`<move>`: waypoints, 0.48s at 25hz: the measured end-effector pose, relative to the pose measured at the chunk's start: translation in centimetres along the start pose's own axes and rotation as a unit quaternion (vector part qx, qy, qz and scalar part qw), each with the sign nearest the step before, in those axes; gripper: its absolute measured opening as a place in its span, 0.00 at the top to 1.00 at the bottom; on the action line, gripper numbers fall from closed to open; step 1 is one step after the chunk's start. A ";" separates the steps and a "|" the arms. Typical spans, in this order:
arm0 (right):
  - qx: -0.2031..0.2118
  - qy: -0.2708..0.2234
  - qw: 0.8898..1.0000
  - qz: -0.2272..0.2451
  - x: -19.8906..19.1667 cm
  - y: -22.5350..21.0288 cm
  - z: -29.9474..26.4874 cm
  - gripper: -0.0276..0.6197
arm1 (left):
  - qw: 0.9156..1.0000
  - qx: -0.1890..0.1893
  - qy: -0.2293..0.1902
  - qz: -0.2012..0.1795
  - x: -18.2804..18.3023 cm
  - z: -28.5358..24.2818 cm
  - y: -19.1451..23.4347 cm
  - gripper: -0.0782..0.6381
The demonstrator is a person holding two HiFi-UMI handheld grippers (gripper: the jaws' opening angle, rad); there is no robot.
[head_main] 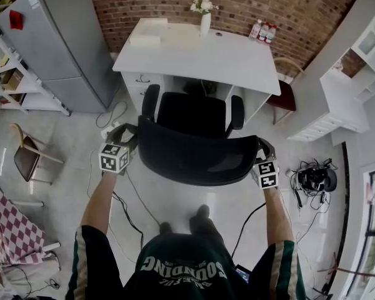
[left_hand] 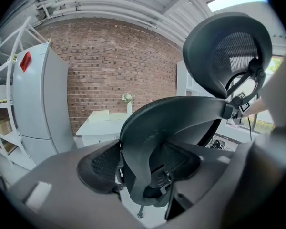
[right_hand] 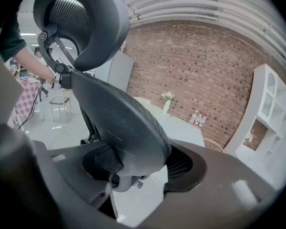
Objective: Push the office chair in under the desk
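A black mesh office chair stands in front of the white desk (head_main: 200, 55), its seat (head_main: 190, 114) at the desk's opening and its armrests beside the desk's front edge. The curved backrest (head_main: 194, 158) faces me. My left gripper (head_main: 126, 133) holds the backrest's left edge and my right gripper (head_main: 262, 147) holds its right edge. In the left gripper view the backrest edge (left_hand: 181, 113) fills the gap of the left gripper (left_hand: 143, 163), with the headrest (left_hand: 229, 46) above. In the right gripper view the backrest (right_hand: 119, 123) sits between the pads of the right gripper (right_hand: 143, 163).
A grey fridge (head_main: 56, 42) stands left of the desk, a vase (head_main: 205, 20) and bottles (head_main: 263, 31) on the desk. A stool (head_main: 286, 95) and white shelving (head_main: 344, 99) are to the right, a wooden chair (head_main: 28, 155) to the left. Cables (head_main: 315, 179) lie on the floor.
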State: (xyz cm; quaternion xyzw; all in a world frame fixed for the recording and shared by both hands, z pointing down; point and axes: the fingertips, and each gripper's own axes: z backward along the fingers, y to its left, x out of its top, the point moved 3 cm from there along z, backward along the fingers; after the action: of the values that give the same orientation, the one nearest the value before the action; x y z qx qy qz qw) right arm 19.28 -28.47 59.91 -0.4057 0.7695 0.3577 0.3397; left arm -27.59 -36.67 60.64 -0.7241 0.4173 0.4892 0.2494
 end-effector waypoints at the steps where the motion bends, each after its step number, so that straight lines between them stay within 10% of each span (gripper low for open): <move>1: -0.007 -0.001 1.000 -0.004 0.0 0.0 0.3 0.58 | 1.000 0.006 -0.003 -0.002 0.0 0.3 -0.1 0.50; 12: -0.097 -0.027 0.994 -0.047 0.4 1.7 6.4 0.63 | 1.000 0.001 -0.012 -0.009 -1.4 5.8 -1.9 0.52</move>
State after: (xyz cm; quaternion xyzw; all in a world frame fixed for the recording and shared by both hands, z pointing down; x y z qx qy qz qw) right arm 19.13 -22.63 56.80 -0.4623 0.7022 0.4248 0.3357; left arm -29.13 -30.71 59.55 -0.7215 0.4082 0.4955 0.2594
